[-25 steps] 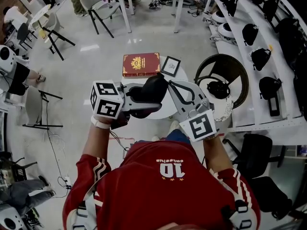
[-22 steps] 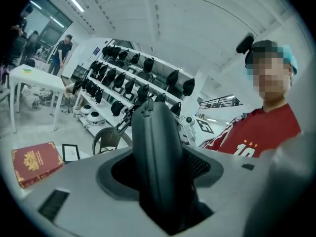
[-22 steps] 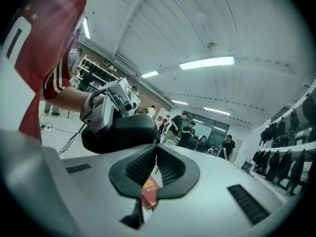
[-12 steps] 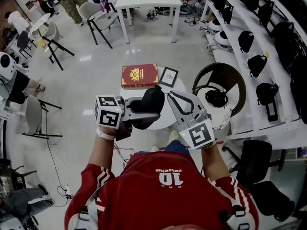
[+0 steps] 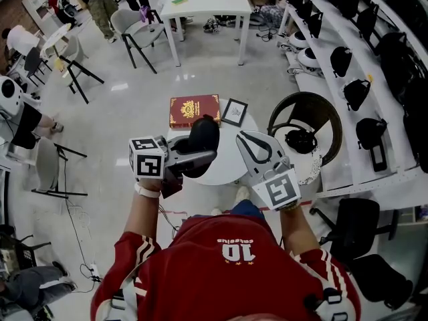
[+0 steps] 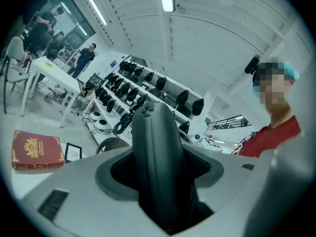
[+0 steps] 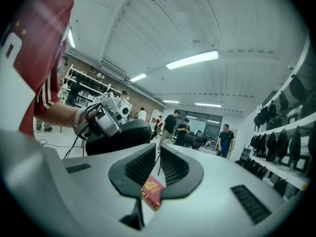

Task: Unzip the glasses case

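1. The case (image 5: 204, 132) is dark and hard-shelled. It is held in the air above the round table (image 5: 224, 167), in front of the person. Its zip seam runs along the narrow edge that faces the left gripper's camera. The seam looks closed along the whole visible length, so I judge the unzipping not yet begun.
2. The left gripper (image 5: 199, 156) is clenched on the case, with its pads pressing on the two broad sides. Gripping the flat sides leaves the zip edge bare. It would also steady the shell against a pull along the seam.
3. In the left gripper view, a small bump at the far end of the seam may be the zip pull. It is too small to be sure.
4. The right gripper (image 5: 243, 137) hovers just beside the case, pointed at it but not touching. Its jaws are nearly together and grasp nothing I can name. A thin dark line shows in the slit, and I cannot tell what it is. Its likely job is to nip the pull.
5. Farther out, a red book (image 5: 194, 110) and a small frame (image 5: 235, 112) lie at the table's far edge, apart from both grippers.
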Tool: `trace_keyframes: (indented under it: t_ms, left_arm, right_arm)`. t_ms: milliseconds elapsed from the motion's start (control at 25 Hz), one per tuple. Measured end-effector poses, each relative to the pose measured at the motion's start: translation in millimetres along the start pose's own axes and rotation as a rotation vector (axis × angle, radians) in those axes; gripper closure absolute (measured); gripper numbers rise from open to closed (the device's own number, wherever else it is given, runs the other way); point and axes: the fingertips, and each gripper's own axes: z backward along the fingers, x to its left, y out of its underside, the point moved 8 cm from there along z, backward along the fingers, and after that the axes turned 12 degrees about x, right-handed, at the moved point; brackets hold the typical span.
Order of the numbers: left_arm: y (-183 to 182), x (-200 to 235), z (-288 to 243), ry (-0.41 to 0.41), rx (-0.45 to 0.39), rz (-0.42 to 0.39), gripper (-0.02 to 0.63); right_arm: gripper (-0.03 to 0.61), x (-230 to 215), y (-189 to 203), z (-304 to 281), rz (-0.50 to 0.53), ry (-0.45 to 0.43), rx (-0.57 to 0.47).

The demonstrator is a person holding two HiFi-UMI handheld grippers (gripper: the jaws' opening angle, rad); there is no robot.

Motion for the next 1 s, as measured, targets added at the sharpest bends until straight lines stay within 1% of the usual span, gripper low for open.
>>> trace_keyframes:
  t_ms: [160,280,360,520,760,1000]
  left_arm:
    - [7,18,0,-0.045,-0.038,0.041,0.344]
    - [15,36,-5,-0.090,-0.050,0.082,0.344]
    - [21,47,-10,-0.100,-0.058,0.111,0.344]
    - [31,73,-19,-0.115,-0.067,0.184,0.344]
    - [52,123,-40,-0.150,-0.040,0.281,0.344]
    - [83,178,-66,-0.176,0.003,0.396,0.344]
  right_arm:
    - [0.558,-3,5,2,-0.070,0.008,-0.016]
    - [0.558,-9,11,4,-0.118,0.019,0.005]
    - [0.558,-12,16,5,-0.152,0.026,0.020]
    - [0.558,-16,27,5,-0.175,0.032,0.025]
    - [0.558,-24,43,4,-0.211,0.038,0.063]
    - [0.558,-32,59,-4,-0.257,0.033,0.095]
